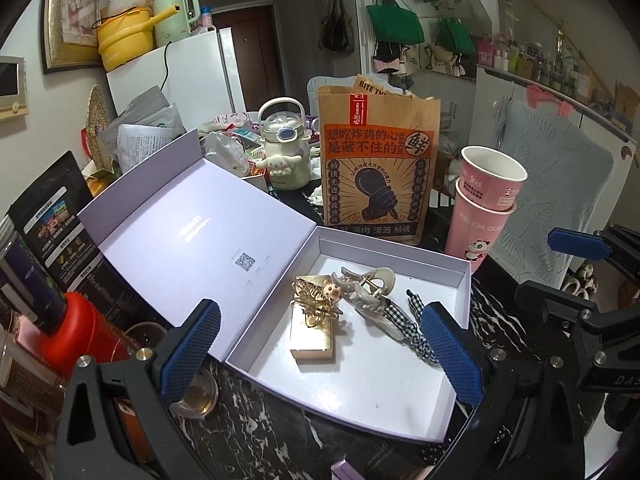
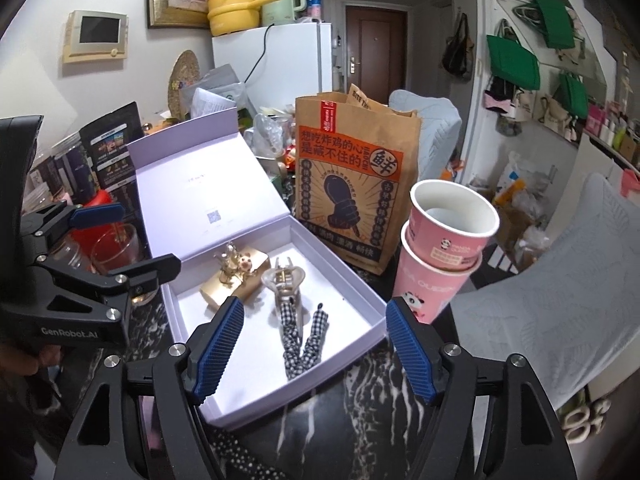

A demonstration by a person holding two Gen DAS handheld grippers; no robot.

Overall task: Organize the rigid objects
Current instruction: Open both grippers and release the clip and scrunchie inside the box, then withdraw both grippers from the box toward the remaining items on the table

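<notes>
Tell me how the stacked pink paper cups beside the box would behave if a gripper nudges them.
The pink paper cups look empty, so probably light. Stacked tall with a narrow base, they would likely tip rather than slide. The thin paper walls would probably dent under a firm squeeze.

- Your left gripper [image 1: 324,356] and right gripper [image 2: 314,350] both have blue, cross-hatched pads on black frames.
- The open box [image 1: 456,368] is pale lilac-white inside, as is its lid [image 1: 192,228].
- In it lie a gold block [image 1: 314,334], a gold claw clip [image 1: 316,300] with a small pink charm, a cream clip [image 1: 370,284], and a navy-and-white gingham tie [image 2: 302,344].
- The counter [image 1: 256,440] is black marble with white veins.
- The far paper bag [image 1: 378,164] is brown kraft with an orange-and-black print.
- At right, the stacked cups [image 1: 486,208] are pink with panda pictures.
- At left stands a red jar [image 1: 86,336].
</notes>
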